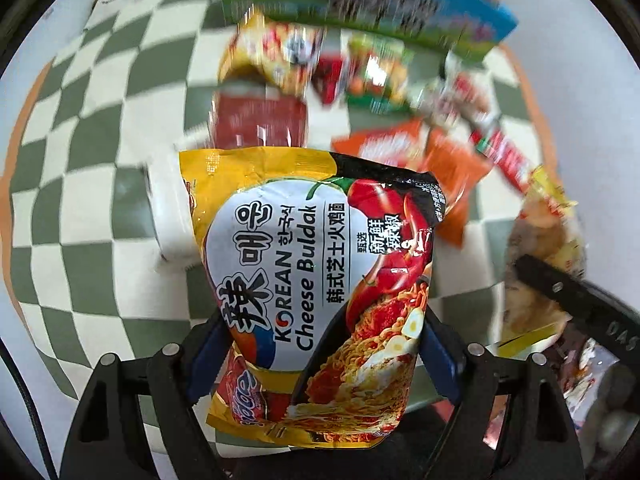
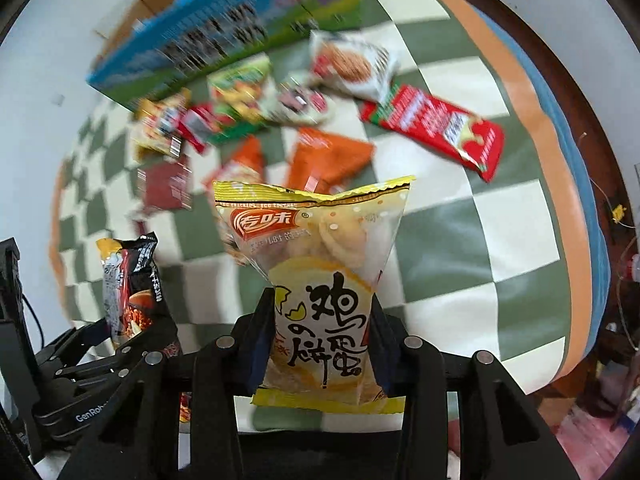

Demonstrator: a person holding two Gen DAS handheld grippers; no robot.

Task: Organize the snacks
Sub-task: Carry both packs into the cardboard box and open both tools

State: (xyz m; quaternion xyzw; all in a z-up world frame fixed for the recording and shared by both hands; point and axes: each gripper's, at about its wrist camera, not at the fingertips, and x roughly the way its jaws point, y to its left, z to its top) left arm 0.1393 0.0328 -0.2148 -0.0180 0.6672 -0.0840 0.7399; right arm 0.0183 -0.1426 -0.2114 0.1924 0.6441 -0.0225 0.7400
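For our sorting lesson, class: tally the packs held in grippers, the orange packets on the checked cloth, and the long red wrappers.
Held packs, noodle pack and biscuit pack: 2
Orange packets: 2
Long red wrapper: 1
Total: 5

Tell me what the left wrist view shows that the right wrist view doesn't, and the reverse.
Only the left wrist view: the white box behind the noodle packet, whose Cheese Buldak front is readable in the left gripper.
Only the right wrist view: the egg cracker bag front-on in the right gripper, and the table's far edge.
Both: each other's packet from the side, the blue-green carton, the long red packet, the checked cloth.
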